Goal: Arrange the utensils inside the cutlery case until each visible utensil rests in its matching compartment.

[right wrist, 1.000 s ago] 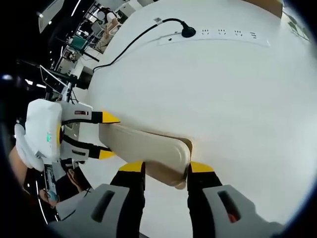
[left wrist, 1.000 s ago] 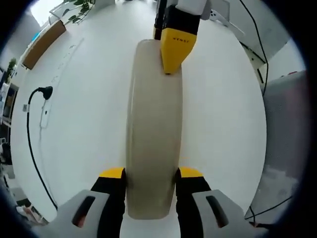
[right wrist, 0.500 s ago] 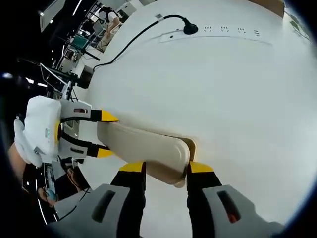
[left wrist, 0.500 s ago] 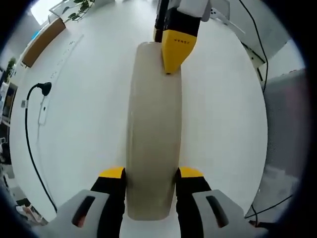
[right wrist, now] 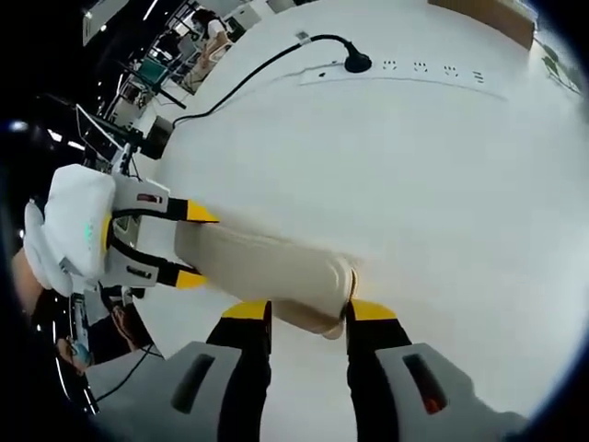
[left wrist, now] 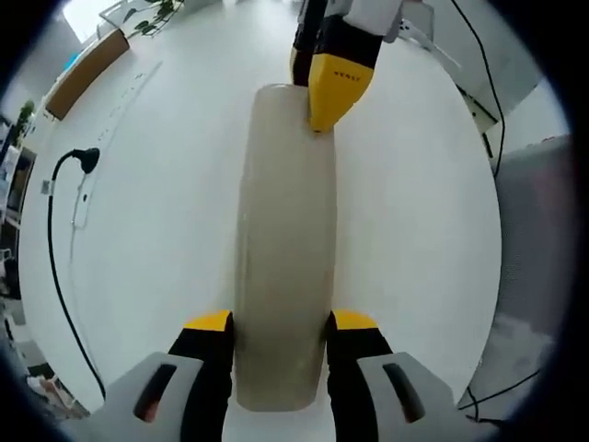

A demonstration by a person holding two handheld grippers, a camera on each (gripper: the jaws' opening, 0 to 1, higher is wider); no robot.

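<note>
You keep both hand-held grippers, left (left wrist: 278, 322) and right (right wrist: 300, 311), pinching the closed cutlery case (left wrist: 281, 249); it lifts slightly off the worktop (left wrist: 156, 212), still unopened.

A broad white surface (left wrist: 166, 230) carries a white power strip (right wrist: 405, 72) with a black plug (right wrist: 354, 63) and trailing black cable (left wrist: 55, 267); green potted plants (left wrist: 152, 11) stand beyond.

A white surface (left wrist: 166, 230) carries a black cable (left wrist: 53, 267) and white power strip (right wrist: 405, 72) at nine o'clock.
</note>
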